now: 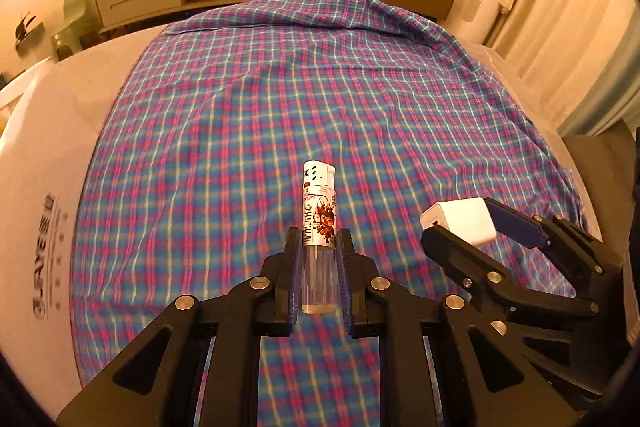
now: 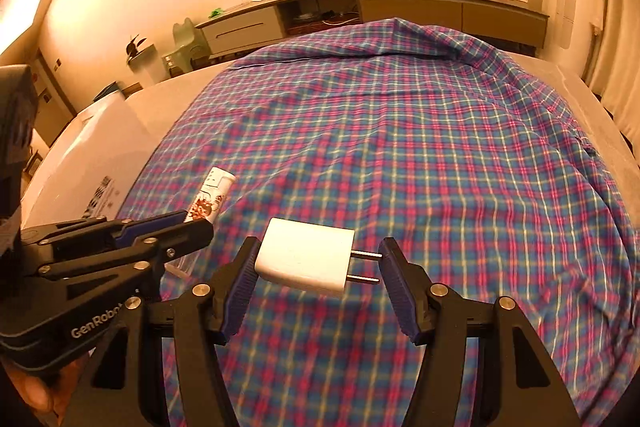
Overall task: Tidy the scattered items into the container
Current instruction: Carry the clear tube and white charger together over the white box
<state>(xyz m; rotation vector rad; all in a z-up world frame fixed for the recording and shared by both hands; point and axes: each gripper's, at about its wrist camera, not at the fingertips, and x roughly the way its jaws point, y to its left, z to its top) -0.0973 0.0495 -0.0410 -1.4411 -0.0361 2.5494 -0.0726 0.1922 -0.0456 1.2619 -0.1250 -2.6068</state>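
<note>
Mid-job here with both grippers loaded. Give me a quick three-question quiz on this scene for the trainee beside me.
1. True or false: the left gripper holds the lighter.
2. What does the right gripper hold?
A. a white charger plug
B. a pen
C. a spoon
3. Fill in: the plaid cloth under both grippers is blue and ____.

Key:
1. True; its jaws clamp the clear lower body.
2. A, the charger plug, prongs towards one finger.
3. Pink.
</note>
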